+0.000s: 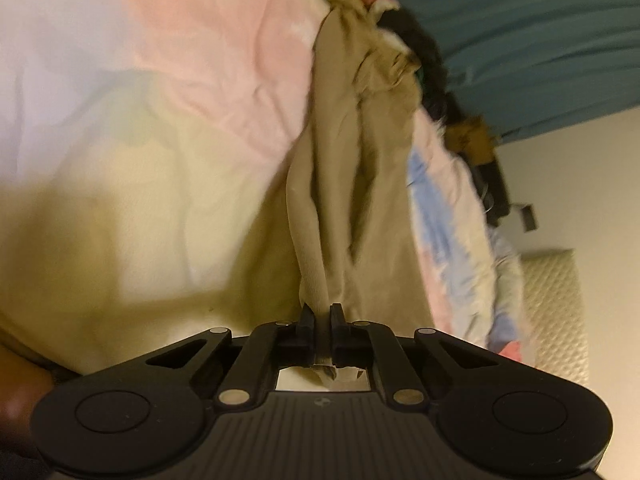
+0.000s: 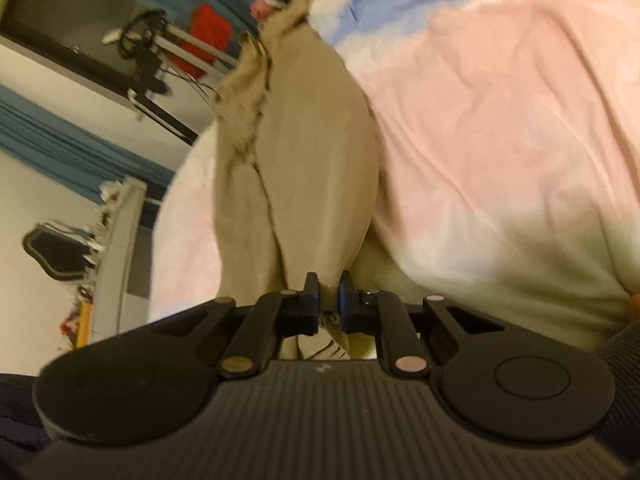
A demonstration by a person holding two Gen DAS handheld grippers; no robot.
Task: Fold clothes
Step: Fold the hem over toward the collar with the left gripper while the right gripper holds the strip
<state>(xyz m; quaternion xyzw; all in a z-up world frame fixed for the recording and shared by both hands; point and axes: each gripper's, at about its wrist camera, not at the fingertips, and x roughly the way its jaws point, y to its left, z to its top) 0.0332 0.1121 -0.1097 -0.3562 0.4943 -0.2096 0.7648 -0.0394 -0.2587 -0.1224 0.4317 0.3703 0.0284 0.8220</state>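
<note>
A: Left gripper (image 1: 322,312) angled downward, jaws pinched tight on the tan garment (image 1: 352,184).
B: Right gripper (image 2: 329,286) the same, clamped on that cloth, pointing down.

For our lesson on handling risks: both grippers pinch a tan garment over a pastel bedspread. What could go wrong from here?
1. The left gripper clamps only a narrow ribbed edge of the tan garment; it might slip free.
2. The garment hangs bunched and creased, so folds may set crooked.
3. The trailing end could drag the bedspread.
</note>
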